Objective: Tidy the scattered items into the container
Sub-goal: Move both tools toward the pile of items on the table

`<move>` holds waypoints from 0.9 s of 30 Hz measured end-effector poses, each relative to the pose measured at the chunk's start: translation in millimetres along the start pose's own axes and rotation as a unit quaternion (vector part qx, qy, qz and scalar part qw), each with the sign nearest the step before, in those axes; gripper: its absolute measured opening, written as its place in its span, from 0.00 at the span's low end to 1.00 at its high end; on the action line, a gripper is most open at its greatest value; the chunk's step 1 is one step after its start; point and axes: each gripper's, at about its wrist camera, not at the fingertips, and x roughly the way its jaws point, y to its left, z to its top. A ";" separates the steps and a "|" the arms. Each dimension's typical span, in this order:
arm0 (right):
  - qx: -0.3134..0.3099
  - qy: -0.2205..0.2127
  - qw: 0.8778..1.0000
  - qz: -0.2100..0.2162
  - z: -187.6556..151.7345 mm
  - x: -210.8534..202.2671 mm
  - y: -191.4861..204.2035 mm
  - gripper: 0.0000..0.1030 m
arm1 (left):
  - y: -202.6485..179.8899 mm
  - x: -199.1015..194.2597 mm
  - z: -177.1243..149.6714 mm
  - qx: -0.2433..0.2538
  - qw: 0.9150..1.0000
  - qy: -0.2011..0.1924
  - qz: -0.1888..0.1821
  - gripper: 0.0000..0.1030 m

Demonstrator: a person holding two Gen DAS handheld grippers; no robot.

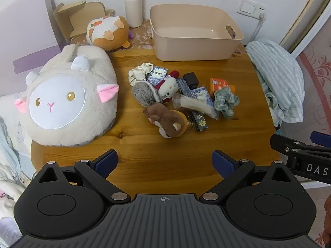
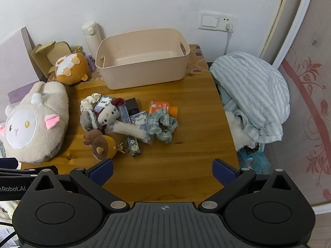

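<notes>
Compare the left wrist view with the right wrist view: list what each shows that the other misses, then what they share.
Left wrist only: the right claw entering from the right edge; whether it is open cannot be told there.

Right wrist only: the floral wall panel, the blue items below the striped bedding, and part of the left tool.

Both: the empty bin, the pile with the kitty plush and green scrunchie, the sheep plush, the bottle, and each camera's own open claw.

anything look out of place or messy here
Yes: small items lie heaped mid-table, overlapping, among them a Hello Kitty plush, a green scrunchie and an orange packet, while the beige bin behind them sits empty.
</notes>
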 end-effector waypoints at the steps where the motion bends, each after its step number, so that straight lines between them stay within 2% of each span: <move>1: -0.001 0.001 1.000 0.001 2.2 2.7 -0.4 1.00 | 0.4 2.1 2.0 -0.003 1.000 0.001 -0.001 0.96; 12: -0.018 0.011 1.000 0.013 23.1 33.1 -9.7 1.00 | -1.0 29.4 22.9 -0.027 0.999 0.027 -0.016 0.96; 21: -0.046 0.018 0.999 0.018 32.8 66.2 -20.0 1.00 | 6.5 67.8 35.0 -0.077 0.995 0.050 -0.025 0.96; 27: -0.033 0.030 0.998 0.039 36.9 96.4 -34.4 1.00 | 7.6 93.7 39.8 -0.098 0.993 0.058 -0.026 0.96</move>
